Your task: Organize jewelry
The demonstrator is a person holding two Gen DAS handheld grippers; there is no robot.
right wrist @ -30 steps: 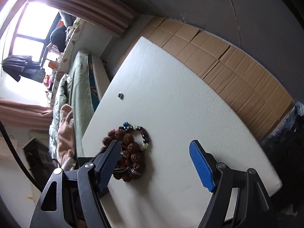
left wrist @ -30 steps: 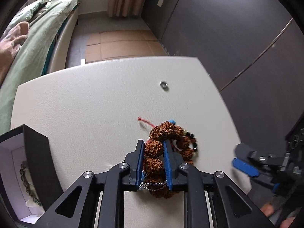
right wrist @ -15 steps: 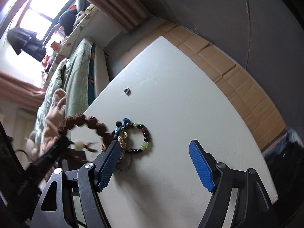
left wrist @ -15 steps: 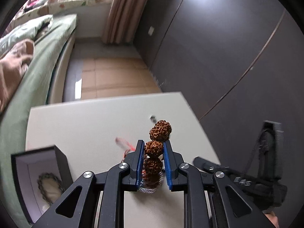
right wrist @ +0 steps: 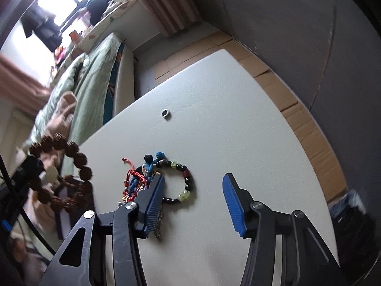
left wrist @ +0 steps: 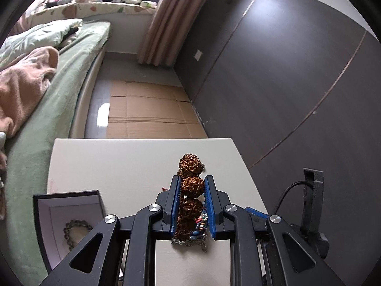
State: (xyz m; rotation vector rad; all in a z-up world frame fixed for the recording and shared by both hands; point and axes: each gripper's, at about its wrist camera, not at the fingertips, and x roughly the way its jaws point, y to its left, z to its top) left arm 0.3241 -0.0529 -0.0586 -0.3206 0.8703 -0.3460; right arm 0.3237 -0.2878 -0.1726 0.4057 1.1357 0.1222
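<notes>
Behind the white table (left wrist: 114, 164) in the left wrist view lie cardboard sheets (left wrist: 152, 114) on a grey floor, a green-covered bed (left wrist: 54, 90) and a dark panelled wall. On this side the left gripper (left wrist: 192, 188) is clamped on a brown seed-bead bracelet (left wrist: 190, 181), its beads stacked between the blue pads and clear of the tabletop. An open black box (left wrist: 69, 217) at the table's left edge holds a greenish bead bracelet (left wrist: 73, 231). From the right wrist view, the same table (right wrist: 238, 119) carries a small metal ring (right wrist: 165, 113), a dark bracelet with pale green beads (right wrist: 183, 183) and a tangle of red and blue cords (right wrist: 138, 178) just beside it. The right gripper (right wrist: 193, 195) hangs over the dark bracelet with its jaws closing, pads not yet pressing anything. At far left the brown bracelet hangs in the air.
</notes>
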